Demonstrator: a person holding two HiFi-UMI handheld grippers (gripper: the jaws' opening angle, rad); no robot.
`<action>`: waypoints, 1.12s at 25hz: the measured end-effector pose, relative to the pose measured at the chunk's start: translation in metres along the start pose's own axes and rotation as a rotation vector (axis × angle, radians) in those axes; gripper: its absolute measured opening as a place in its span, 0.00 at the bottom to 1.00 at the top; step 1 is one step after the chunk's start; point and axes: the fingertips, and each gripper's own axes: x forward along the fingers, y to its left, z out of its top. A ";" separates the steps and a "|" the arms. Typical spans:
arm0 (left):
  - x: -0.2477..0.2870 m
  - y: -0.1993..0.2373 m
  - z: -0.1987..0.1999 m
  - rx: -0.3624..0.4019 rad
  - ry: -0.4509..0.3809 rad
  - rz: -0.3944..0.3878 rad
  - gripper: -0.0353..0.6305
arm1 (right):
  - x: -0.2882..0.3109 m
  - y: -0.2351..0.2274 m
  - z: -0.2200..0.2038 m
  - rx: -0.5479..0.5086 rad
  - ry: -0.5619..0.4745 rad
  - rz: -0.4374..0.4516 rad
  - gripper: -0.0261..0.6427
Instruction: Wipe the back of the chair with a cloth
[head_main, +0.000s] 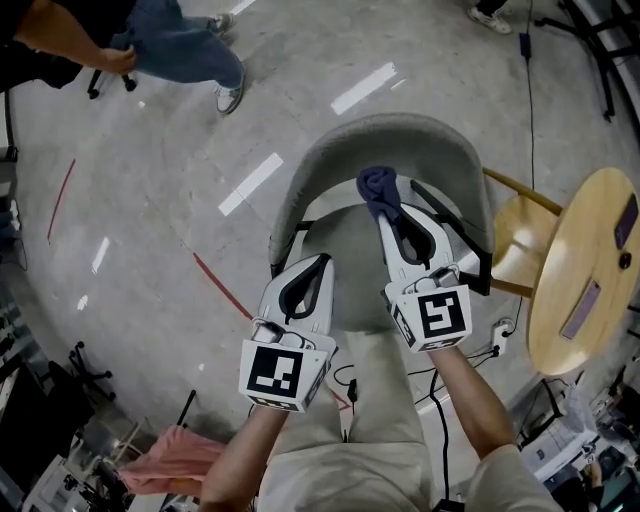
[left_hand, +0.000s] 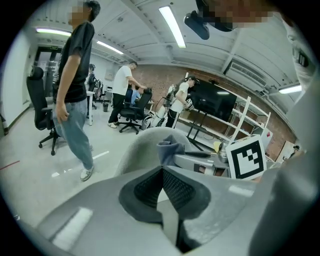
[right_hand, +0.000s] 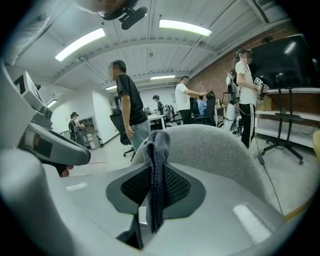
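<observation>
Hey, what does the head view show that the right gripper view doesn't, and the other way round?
Only the head view: the round wooden table to the right of the chair, and a pink cloth at the lower left. Only the right gripper view: the ceiling lights and a dark screen on a stand. Both: the grey chair back, and the dark blue cloth pinched in the right gripper.
</observation>
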 end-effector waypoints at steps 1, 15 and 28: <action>0.000 0.002 -0.002 -0.001 0.002 0.005 0.05 | 0.004 0.005 0.000 -0.008 0.000 0.019 0.15; 0.004 0.026 -0.028 -0.032 0.051 0.059 0.05 | 0.047 0.055 -0.019 -0.042 0.021 0.179 0.15; 0.016 0.031 -0.041 -0.029 0.034 0.053 0.05 | 0.085 0.033 -0.044 0.008 0.054 0.130 0.15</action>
